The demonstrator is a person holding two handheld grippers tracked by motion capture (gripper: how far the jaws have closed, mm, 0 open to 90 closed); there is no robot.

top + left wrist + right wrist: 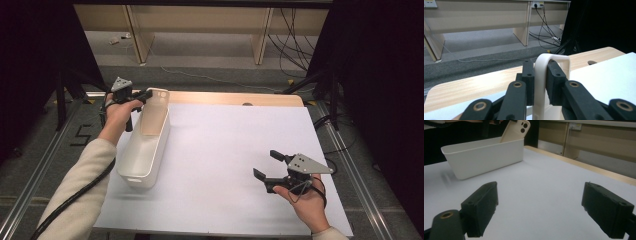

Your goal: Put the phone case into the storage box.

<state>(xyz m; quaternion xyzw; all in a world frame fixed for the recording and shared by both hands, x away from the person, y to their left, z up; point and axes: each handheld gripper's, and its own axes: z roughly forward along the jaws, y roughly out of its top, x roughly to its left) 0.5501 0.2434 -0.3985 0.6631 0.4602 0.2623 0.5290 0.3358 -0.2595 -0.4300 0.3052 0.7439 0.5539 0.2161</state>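
A cream phone case stands tilted in the far end of a white oblong bin, its lower part inside the bin. My left gripper is shut on the case's top edge. In the left gripper view the black pads press both sides of the case's rounded rim. My right gripper hovers open over the white mat at the near right, with nothing between its jaws. From the right gripper view, the bin and the case's camera cutouts lie beyond the right gripper.
A white mat covers most of the wooden table. Beyond the far edge is grey floor with cables and wooden furniture legs. Black curtains and stand legs flank both sides.
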